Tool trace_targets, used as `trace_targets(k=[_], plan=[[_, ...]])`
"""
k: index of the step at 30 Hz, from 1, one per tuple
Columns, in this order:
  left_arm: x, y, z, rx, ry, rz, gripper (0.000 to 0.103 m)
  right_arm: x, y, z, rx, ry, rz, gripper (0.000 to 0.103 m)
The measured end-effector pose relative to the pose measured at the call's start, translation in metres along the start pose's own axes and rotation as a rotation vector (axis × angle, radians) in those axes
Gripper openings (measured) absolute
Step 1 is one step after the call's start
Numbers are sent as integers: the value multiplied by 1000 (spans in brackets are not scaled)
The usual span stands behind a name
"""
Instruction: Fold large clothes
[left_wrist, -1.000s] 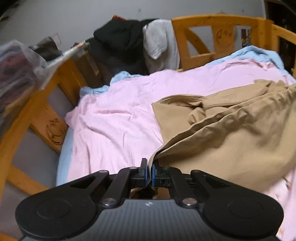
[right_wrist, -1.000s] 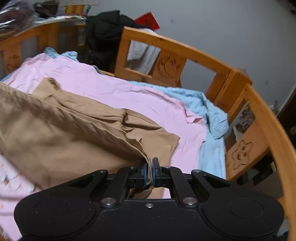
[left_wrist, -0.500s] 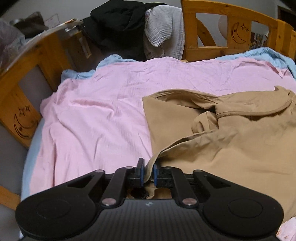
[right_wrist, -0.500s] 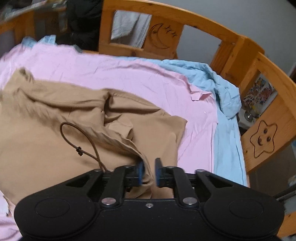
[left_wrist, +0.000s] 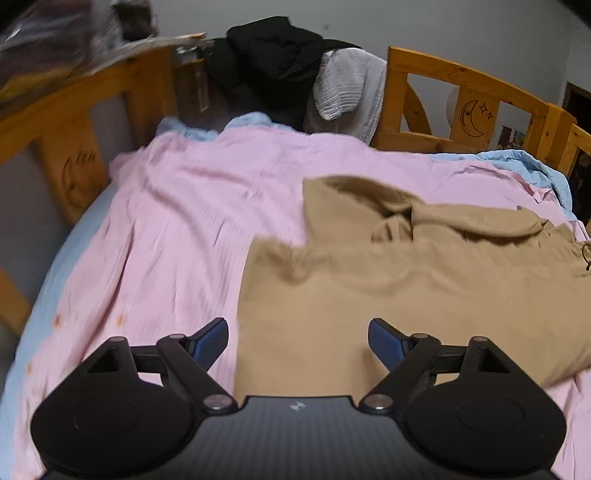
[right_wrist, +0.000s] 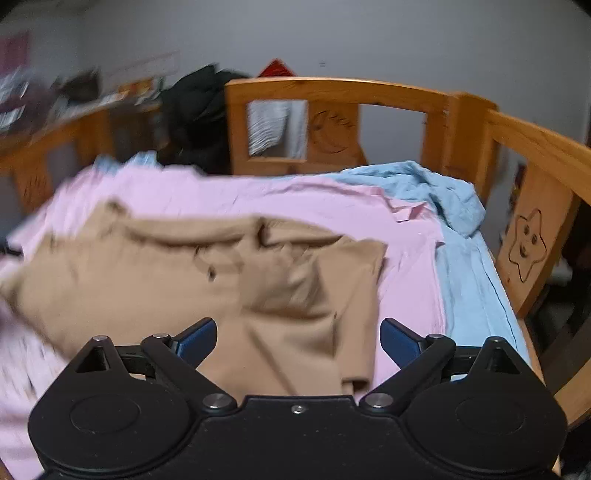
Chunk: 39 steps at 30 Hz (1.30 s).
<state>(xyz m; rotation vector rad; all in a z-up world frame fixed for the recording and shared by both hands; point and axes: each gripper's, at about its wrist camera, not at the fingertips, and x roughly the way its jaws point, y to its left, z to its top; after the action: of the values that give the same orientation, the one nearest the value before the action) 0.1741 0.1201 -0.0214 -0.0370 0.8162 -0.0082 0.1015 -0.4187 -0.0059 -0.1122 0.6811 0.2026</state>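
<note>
A tan garment (left_wrist: 388, 280) lies folded over itself on the pink sheet (left_wrist: 177, 229) of a bed. Its left edge runs up between the fingers of my left gripper (left_wrist: 298, 338), whose jaws are opening wide and press on nothing. In the right wrist view the same tan garment (right_wrist: 184, 280) spreads left of centre, its right edge under my right gripper (right_wrist: 298, 338). That gripper's jaws are also opening, wide apart, with cloth lying loose below them. A dark drawstring (left_wrist: 585, 254) shows at the garment's right side.
A wooden bed rail (right_wrist: 369, 92) with moon and star carvings rings the bed. Black clothes (left_wrist: 273, 62) and a grey cloth (left_wrist: 347, 88) hang over the far rail. A blue sheet (right_wrist: 454, 229) bunches at the right side.
Both grippers went from shut on the tan garment's edge to wide open and let it go. The lifted cloth has dropped flat onto the bed, and both grippers have sunk lower.
</note>
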Motion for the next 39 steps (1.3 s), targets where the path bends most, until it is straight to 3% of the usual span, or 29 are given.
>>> trace_targets(k=[5, 6, 11, 13, 16, 20, 22, 25, 29, 30, 32, 34, 37, 39], plan=[[-1, 11, -27, -55, 32, -14, 87, 15, 4, -20, 51, 9, -76, 89], [0, 14, -30, -73, 33, -19, 82, 16, 1, -19, 65, -7, -82, 85], [0, 32, -41, -224, 28, -61, 39, 23, -16, -23, 190, -14, -61, 40], [0, 36, -42, -239, 28, -46, 14, 26, -20, -24, 226, 9, -46, 9], [-8, 40, -41, -248, 8, -57, 11, 19, -23, -23, 260, -9, -54, 2], [-10, 33, -36, -203, 11, -31, 10, -4, -47, -21, 431, -40, -93, 2], [1, 29, -35, -168, 42, -10, 10, -3, -57, -26, 499, -15, -104, 1], [14, 29, -35, -179, 66, -3, 10, 17, -61, -33, 491, 60, -130, 2], [10, 30, -36, -194, 59, -5, 14, 27, -65, -35, 495, 76, -163, 8], [6, 30, -36, -190, 55, -2, 17, 24, -65, -35, 491, 76, -178, 11], [-3, 27, -35, -175, 34, 16, 30, 16, -57, -33, 428, 67, -247, 27], [-11, 21, -35, -159, 6, 27, 70, 9, -46, -31, 342, 23, -304, 41], [-17, 4, -32, -124, -57, 58, 75, 6, -18, -20, 157, -70, -348, 59], [-13, -12, -28, -90, -85, 61, 76, 10, 3, -11, 66, -117, -311, 65]])
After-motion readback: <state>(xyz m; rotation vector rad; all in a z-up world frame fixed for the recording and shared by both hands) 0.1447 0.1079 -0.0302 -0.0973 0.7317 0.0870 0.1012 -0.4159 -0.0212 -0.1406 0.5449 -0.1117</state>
